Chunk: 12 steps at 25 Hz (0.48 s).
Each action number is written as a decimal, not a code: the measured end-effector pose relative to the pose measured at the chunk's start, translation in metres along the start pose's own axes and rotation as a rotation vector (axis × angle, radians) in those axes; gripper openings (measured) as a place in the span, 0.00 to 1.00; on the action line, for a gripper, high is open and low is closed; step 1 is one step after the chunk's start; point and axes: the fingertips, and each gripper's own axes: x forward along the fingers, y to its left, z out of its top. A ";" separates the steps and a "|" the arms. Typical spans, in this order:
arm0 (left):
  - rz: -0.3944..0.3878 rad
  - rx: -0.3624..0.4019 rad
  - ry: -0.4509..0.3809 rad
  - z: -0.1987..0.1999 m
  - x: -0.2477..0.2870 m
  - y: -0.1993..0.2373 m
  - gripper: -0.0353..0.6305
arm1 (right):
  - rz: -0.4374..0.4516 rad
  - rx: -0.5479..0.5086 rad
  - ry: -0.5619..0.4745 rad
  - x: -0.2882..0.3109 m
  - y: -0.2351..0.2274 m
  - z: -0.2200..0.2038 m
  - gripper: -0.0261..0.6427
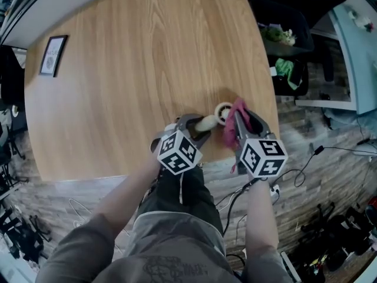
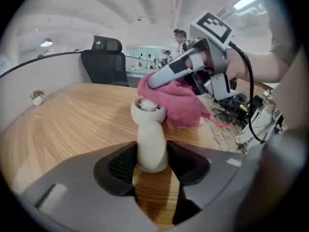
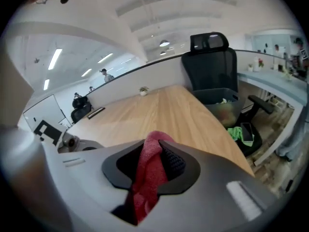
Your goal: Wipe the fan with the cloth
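Fan (image 2: pixel 150 139): small and cream, at the near right of the surface (image 1: pixel 129 69), close to its near edge; its round head points away from the person.
Left gripper (image 2: pixel 153 166): jaws partly open and clamped on the fan's handle, low down near its base, one pad on each side.
Right gripper (image 3: pixel 152 166): jaws almost together, pinching a fold of the cloth (image 3: pixel 147 178), with the rest bunched in front and hanging below.
Contact: the cloth sits at the right of the fan's head, touching it or just beside it; I cannot tell which.
Risk, twist: the handle looks smooth and rounded and is held low, so a sideways push on the head would likely lever it round or out of the pads.
Risk, drop: with the near edge so close, a fan that slips could go over onto the floor.
Risk, cloth: only a fold is pinched, so a drag across the head could pull it free.
Risk, snag: a loose tail could catch on the head and tug the fan along.
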 end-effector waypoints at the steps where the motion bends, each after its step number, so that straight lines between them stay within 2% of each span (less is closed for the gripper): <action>1: -0.001 0.000 0.000 0.000 0.000 0.000 0.35 | -0.021 0.007 0.000 0.002 -0.004 0.002 0.15; 4: 0.007 0.009 0.001 -0.001 -0.001 0.000 0.35 | 0.039 0.005 0.029 0.015 0.017 -0.003 0.15; 9: 0.014 0.016 0.002 -0.001 0.000 0.000 0.35 | 0.232 -0.121 0.138 0.034 0.088 -0.029 0.15; 12: 0.014 0.020 0.002 0.000 0.001 -0.001 0.35 | 0.285 -0.133 0.160 0.036 0.101 -0.040 0.15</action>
